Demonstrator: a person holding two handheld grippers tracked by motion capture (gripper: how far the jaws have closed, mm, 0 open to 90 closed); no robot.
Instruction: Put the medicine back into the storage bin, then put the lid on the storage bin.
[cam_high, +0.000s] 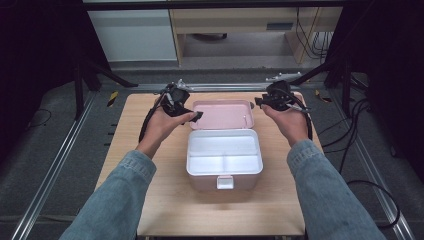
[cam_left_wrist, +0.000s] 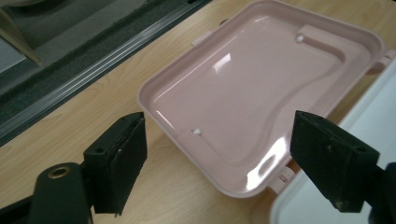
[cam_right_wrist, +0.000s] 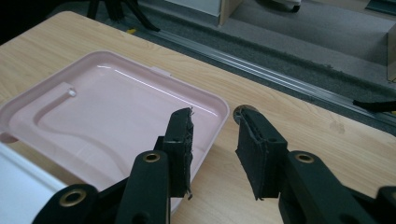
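My left claw (cam_high: 196, 116), jaws wide and empty, hovers at the left rim of the pink plastic lunchbox lid (cam_high: 223, 114), which lies open flat toward the worktop's (cam_high: 165, 200) far edge. My right claw (cam_high: 261, 101), narrower and empty, hangs off the lid's right corner. Risk, I judge: a one-sided nudge could skid the white-lined box (cam_high: 224, 159). Both forearms reach forward, wrists angled inward.

The white box (cam_left_wrist: 345, 186) is cut off by the left gripper view's edge.
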